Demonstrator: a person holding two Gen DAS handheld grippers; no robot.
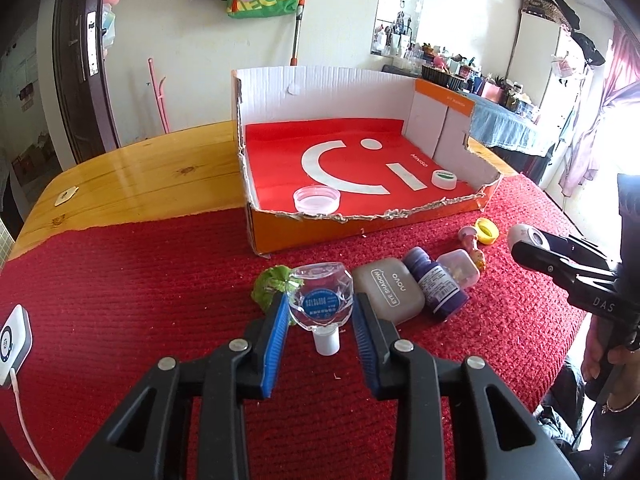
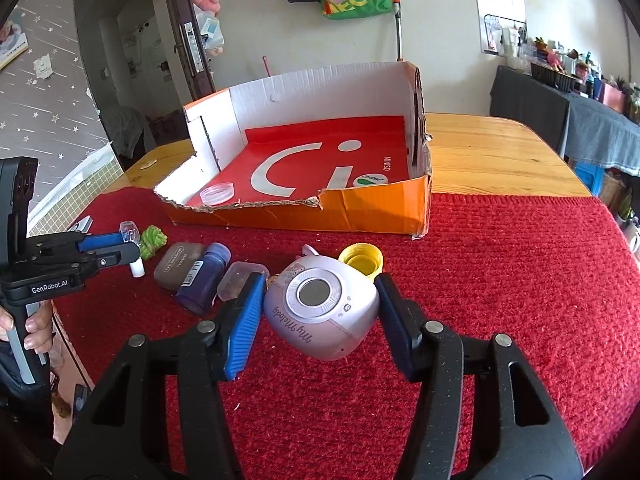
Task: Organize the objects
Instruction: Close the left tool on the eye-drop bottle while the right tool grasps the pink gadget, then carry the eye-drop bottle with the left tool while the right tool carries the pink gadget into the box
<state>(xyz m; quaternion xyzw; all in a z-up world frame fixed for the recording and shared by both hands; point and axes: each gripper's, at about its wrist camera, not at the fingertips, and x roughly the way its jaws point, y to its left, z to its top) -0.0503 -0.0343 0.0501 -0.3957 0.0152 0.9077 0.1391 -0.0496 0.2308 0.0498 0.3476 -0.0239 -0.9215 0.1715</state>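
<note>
My left gripper (image 1: 320, 298) is shut on a small clear bottle (image 1: 320, 304) with a round blue label and a white cap, held just above the red mat; the right wrist view shows this gripper (image 2: 128, 246) at the far left. My right gripper (image 2: 320, 280) is shut on a lilac toy camera (image 2: 320, 312), with both blue pads against its sides. On the mat between them lie a green fuzzy piece (image 1: 272, 284), a brown eye-shadow case (image 1: 390, 290), a purple bottle (image 1: 434, 284), a small clear box (image 1: 458, 266) and a yellow cap (image 2: 362, 264).
An open cardboard box (image 1: 360, 226) with a red floor stands behind the objects, its front wall cut low. Inside lie a clear round lid (image 1: 316, 200) and a green-and-white cap (image 1: 445, 179). A white device with a cable (image 1: 12, 340) sits at the mat's left edge.
</note>
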